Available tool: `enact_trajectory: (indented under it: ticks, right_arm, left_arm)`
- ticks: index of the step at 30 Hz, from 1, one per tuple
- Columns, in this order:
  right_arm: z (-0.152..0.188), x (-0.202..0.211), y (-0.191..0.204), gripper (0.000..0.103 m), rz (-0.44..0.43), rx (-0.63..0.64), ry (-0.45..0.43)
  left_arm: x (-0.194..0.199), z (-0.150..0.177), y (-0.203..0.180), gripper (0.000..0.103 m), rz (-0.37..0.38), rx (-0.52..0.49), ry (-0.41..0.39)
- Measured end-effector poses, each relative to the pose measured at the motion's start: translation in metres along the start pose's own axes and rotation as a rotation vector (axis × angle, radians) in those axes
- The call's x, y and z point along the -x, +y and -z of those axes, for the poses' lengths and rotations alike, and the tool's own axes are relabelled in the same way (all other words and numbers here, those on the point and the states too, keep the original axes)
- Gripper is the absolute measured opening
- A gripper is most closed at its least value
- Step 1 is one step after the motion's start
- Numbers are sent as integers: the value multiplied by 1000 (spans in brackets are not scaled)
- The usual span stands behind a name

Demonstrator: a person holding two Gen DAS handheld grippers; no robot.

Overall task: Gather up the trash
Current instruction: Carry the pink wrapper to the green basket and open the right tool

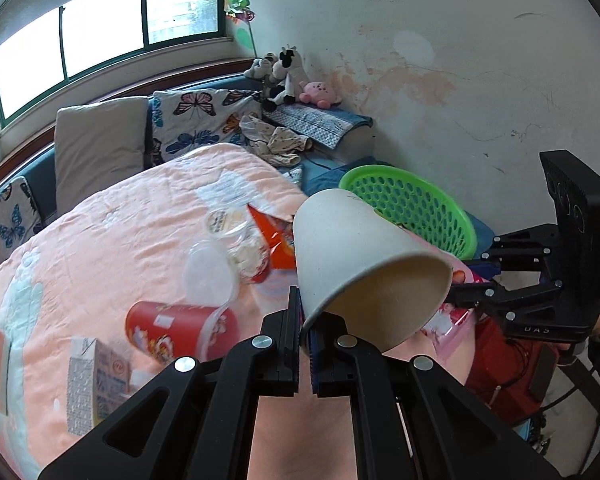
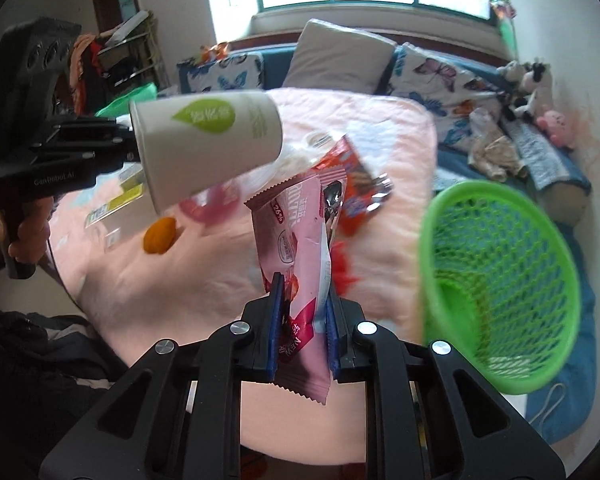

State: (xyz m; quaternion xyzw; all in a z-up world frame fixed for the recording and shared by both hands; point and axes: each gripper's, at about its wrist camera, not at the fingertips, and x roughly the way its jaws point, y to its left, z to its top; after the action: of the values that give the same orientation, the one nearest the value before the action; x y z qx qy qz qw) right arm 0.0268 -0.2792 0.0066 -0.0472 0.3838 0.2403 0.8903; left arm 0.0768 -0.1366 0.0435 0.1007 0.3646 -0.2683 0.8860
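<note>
My left gripper (image 1: 305, 320) is shut on the rim of a white paper cup (image 1: 364, 264), which is held tilted above the pink quilt (image 1: 100, 248). The right wrist view shows that cup (image 2: 208, 144) with a green leaf print. My right gripper (image 2: 302, 292) is shut on a pink snack wrapper (image 2: 296, 248), lifted off the bed. A green mesh basket (image 2: 500, 280) lies tipped just right of it, its mouth facing the grippers. On the quilt lie a red noodle tub (image 1: 180, 332), a milk carton (image 1: 96, 384), an orange-red snack bag (image 1: 276, 236), clear plastic lids (image 1: 212, 268) and an orange peel (image 2: 160, 236).
Pillows (image 1: 100, 148) and butterfly cushions (image 1: 196, 120) line the headboard under the window. Plush toys (image 1: 284, 76) and folded cloths sit in the far corner by the stained wall (image 1: 440, 80). A person's hand (image 2: 28, 236) holds the left gripper's handle. Shelves stand at the far left.
</note>
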Motion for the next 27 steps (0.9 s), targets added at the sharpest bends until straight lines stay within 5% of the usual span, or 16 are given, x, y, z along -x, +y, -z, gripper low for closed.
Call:
enact_trajectory:
  ticks: [2,13,27]
  right_arm:
    - [-1,5,-9,18,-69,-44,-7]
    - [1,16,-31,16,26,-47,-42]
    - [6,17,-128,16,337,-236,-44]
  left_arm:
    - [-5,-4,-4,4,11,0,2]
    - [-24,-20,-12,4,22,32,21]
    - [-46,-45,-28,4,69,41,41]
